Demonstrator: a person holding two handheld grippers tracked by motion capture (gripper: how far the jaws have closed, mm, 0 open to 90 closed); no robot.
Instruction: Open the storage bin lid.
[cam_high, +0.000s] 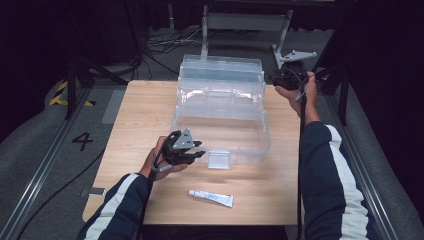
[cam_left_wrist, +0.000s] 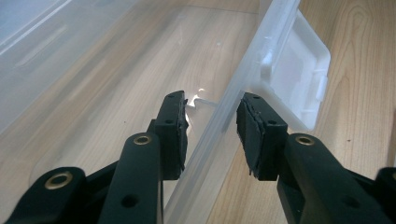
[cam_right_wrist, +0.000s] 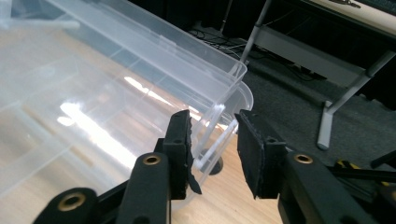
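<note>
The left gripper (cam_high: 196, 150) sits at the near wall of a clear plastic organiser box (cam_high: 220, 107) on the wooden worktop (cam_high: 135, 125). In the left gripper view its two black jaws straddle that wall (cam_left_wrist: 219, 121): one pad is inside the box, the other outside, and the rim runs up between them. A gap shows on each side of the plastic, so the jaws are partly spread and not pinching it. Just beyond the outer jaw hangs the box's white latch flap (cam_left_wrist: 303, 74).

The right gripper (cam_high: 287, 76) is held at the far right corner of the box, beside its raised upper tiers. In the right gripper view its jaws stand apart, with the corner edge of a clear tier (cam_right_wrist: 219, 123) between and just ahead of them; the pads do not press on it.

A small white tube (cam_high: 211, 198) lies on the worktop well behind the left gripper, towards the person, apart from the box. Both forearms wear dark sleeves with a white stripe (cam_high: 340, 170).
</note>
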